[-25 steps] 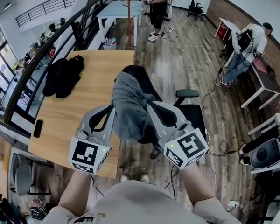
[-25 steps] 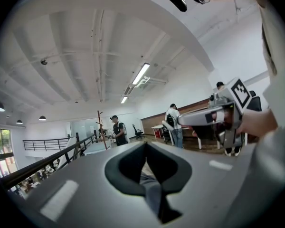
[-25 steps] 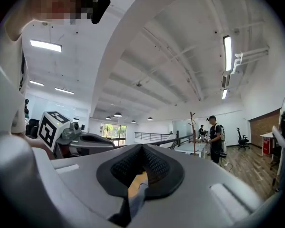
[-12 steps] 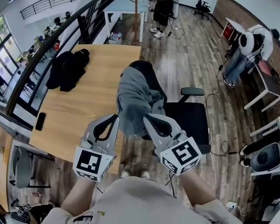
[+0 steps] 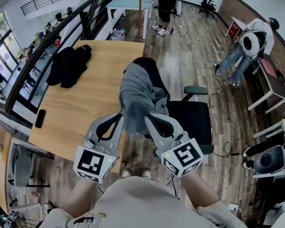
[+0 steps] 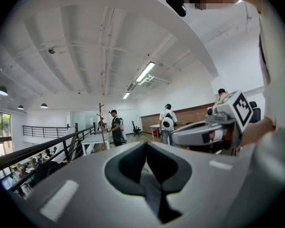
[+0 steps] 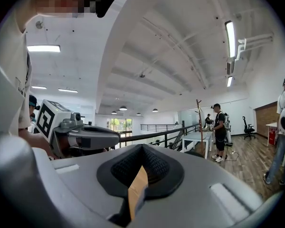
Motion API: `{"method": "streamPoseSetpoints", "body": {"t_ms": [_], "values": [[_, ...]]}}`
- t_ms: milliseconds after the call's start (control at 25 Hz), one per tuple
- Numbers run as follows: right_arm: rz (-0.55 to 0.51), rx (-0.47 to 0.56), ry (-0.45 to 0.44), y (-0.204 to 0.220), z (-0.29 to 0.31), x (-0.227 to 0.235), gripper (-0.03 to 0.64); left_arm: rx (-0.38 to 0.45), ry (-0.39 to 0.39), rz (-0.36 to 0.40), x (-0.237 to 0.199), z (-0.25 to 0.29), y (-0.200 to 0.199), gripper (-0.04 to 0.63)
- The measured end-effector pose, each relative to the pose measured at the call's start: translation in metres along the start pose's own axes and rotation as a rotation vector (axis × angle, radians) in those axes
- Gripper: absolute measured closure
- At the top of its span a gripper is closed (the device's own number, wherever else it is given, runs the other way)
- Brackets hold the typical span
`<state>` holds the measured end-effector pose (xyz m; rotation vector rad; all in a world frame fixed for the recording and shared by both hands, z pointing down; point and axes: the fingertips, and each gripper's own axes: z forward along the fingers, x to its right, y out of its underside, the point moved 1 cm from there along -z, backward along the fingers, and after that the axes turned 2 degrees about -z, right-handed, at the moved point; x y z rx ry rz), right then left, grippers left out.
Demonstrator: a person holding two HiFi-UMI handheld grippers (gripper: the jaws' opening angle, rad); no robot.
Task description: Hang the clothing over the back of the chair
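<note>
Clothing (image 5: pixel 137 94) lowered onto chair (image 5: pixel 192 122), hem pinched by left gripper (image 5: pixel 119 118), right gripper (image 5: pixel 148 119)

Head view: illumination is bright and even. Daylight enters through the windows (image 5: pixel 0 56) at the left edge. Shadows are soft; the wooden floor (image 5: pixel 190 61) is darker beneath the bench (image 5: pixel 85 108) and carries a mild sheen elsewhere, with no hard glare. Strong barrel distortion bends the railing (image 5: pixel 61 30) and stretches the corners.

Gripper views: light comes from overhead. A ceiling strip light (image 6: pixel 146 71) and a ceiling tube (image 7: pixel 229 32) burn out to white. A black circular border cuts off the corners. The distant room is fairly sharp; the near shell of the left hand-held gripper (image 6: pixel 146 146) and of the right hand-held gripper (image 7: pixel 141 148) is out of focus.
</note>
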<state>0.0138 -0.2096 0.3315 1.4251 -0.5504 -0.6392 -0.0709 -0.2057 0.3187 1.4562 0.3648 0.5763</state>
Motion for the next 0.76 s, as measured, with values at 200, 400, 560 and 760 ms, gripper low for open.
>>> {"method": "streamPoseSetpoints", "body": {"t_ms": [200, 400, 560, 760], "values": [[0.005, -0.009, 0.000, 0.0015, -0.0029, -0.0024, 0.618, -0.013, 0.002, -0.002, 0.0025, -0.0031, 0.0032, 0.595], [0.026, -0.007, 0.001, 0.0025, -0.0053, -0.0018, 0.618, -0.021, -0.003, 0.004, 0.0027, -0.0049, 0.0046, 0.595], [0.044, -0.011, 0.008, 0.0069, -0.0048, 0.0022, 0.618, -0.025, 0.003, 0.006, 0.0023, -0.0043, 0.0062, 0.594], [0.054, -0.008, 0.020, 0.0079, -0.0065, 0.0067, 0.618, -0.028, 0.003, 0.008, 0.0031, -0.0038, 0.0063, 0.595]]}}
